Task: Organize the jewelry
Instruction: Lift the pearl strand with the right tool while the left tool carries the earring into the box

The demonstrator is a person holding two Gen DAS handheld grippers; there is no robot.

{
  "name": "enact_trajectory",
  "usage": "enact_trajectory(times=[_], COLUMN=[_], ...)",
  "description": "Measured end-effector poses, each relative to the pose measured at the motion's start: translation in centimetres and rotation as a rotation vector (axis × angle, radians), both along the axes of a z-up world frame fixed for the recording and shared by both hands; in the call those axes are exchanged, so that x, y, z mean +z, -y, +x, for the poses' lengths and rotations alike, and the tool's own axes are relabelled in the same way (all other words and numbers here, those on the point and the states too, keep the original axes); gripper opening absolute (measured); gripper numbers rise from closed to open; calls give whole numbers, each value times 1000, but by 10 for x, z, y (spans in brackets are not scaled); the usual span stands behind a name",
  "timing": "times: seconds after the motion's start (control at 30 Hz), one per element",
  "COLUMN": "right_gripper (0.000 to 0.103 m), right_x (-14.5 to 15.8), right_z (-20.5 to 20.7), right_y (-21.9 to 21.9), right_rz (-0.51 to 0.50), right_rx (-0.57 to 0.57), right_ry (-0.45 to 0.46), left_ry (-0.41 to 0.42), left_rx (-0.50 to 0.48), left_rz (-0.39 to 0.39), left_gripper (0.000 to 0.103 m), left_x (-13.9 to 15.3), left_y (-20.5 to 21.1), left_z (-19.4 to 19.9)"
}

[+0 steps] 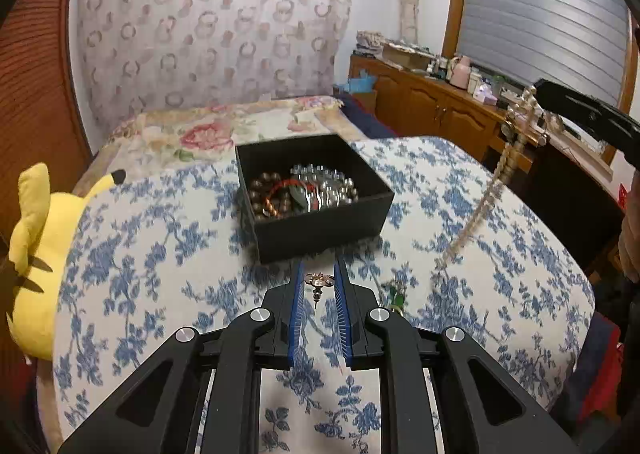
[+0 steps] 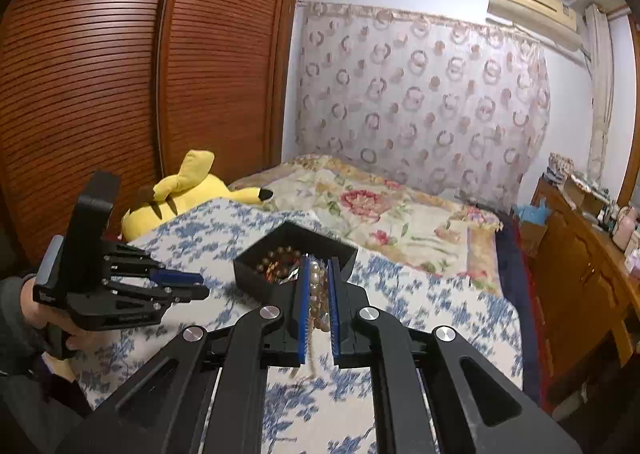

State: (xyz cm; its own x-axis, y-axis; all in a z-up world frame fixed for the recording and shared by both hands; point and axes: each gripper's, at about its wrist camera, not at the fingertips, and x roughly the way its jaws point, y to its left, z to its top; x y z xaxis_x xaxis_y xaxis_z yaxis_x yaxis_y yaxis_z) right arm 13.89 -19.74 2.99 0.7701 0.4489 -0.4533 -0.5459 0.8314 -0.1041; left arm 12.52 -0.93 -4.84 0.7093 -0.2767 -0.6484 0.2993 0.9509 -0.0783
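A black jewelry box [image 1: 320, 222] sits on the blue-flowered cloth and holds bead bracelets [image 1: 268, 194] and silver pieces [image 1: 328, 186]. My left gripper [image 1: 319, 280] is shut on a small flower earring [image 1: 319, 281], just in front of the box. My right gripper [image 2: 319, 286] is shut on a pearl necklace [image 2: 318, 294] and holds it up; the strand hangs down to the cloth in the left wrist view [image 1: 480, 210]. The box also shows in the right wrist view [image 2: 256, 274], just beyond my right fingertips. The left gripper shows at the left in the right wrist view [image 2: 192, 286].
A yellow plush toy [image 1: 36, 254] lies at the left edge of the table. A small green item [image 1: 396, 294] lies on the cloth right of my left fingers. A bed with a floral cover [image 2: 380, 206] is behind the box. A wooden cabinet [image 1: 432, 106] stands at the right.
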Motion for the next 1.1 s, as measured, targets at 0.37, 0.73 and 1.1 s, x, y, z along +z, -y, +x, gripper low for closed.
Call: enact_trajectory(times=[0.37, 0.73, 1.1], right_gripper=[10, 10, 10], right_x=[36, 44, -14], right_z=[25, 56, 92], right_y=[-24, -53, -67], right_rz=[-25, -55, -92], right_rx=[6, 13, 19], right_ry=[76, 76, -79], left_ry=[24, 18, 9], left_rx=[12, 32, 51], left_rz=[-4, 5, 6], left_gripper=[14, 14, 14], left_x=[13, 14, 14], left_y=[-2, -5, -1], left_z=[18, 43, 71])
